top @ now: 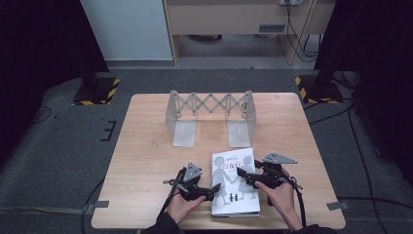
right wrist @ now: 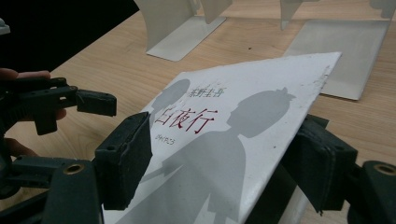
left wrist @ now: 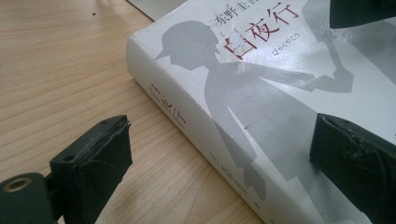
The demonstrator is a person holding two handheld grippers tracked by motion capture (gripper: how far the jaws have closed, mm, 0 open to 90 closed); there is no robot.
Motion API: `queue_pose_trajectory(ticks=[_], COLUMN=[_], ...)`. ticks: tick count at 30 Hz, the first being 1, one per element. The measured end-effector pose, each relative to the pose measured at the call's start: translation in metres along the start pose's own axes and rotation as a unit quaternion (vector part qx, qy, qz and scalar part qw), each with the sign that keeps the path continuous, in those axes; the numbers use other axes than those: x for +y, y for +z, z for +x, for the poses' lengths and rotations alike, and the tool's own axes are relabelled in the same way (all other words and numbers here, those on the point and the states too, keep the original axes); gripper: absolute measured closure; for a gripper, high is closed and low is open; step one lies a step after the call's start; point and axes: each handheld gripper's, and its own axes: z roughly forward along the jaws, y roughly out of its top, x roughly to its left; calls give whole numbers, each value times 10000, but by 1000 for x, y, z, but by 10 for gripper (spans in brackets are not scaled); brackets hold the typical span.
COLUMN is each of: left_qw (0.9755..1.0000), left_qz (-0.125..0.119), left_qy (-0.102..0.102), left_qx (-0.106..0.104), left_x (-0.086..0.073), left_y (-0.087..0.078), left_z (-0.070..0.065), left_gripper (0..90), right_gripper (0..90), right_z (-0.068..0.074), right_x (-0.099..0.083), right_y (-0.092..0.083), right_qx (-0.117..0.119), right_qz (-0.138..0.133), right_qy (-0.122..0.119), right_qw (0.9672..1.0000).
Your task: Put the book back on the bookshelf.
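Observation:
A white book with grey silhouettes and red characters lies on the wooden table, near the front edge. My left gripper stands open at the book's left side. In the left gripper view one jaw rests over the table beside the spine and the other over the cover. My right gripper is open at the book's right edge. In the right gripper view the front cover is tilted up between the jaws, one above it and one under its free edge, without being pinched.
A grey metal expanding book rack stands upright at the table's far middle, its two base plates pointing toward the book. Bare wood lies to the left of the book. Dark floor and stands with yellow-black bases surround the table.

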Motion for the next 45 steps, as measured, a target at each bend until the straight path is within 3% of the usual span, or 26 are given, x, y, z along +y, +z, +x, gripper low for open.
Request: queue_pose_trajectory(ticks=[4, 9, 13, 17, 24, 31, 39, 45], left_qw=[9999, 10000, 9999, 9997, 9997, 9993, 9992, 9986], left_qz=[-23, 66, 42, -22, -98, -188, -285, -392], left_qy=[117, -6, 75, 142, 20, -56, -194, -319], left_qx=[-15, -1, 133, 221, 234, 303, 206, 174], left_x=[-1, -1, 1, 2, 2, 0, 1, 3], left_y=[-1, -3, -7, -11, -17, -24, -28, -30], left_z=[1, 3, 4, 6, 14, 23, 32, 36], left_gripper=[47, 53, 124, 175, 183, 182, 187, 184], right_gripper=[248, 263, 255, 239, 240, 281, 384, 483], right_z=[3, 4, 7, 9, 11, 12, 10, 6], right_x=[-1, -2, 2, 5, -1, 0, 3, 2], right_y=[4, 8, 7, 9, 20, 18, 18, 17], right_qx=[131, 177, 283, 316, 279, 282, 253, 233], right_qz=[-4, 90, -10, -20, 355, 230, 161, 149], right_qy=[134, 171, 261, 187, 107, 168, 321, 591], right_qw=[9998, 9997, 9993, 9993, 9989, 9992, 9990, 9979])
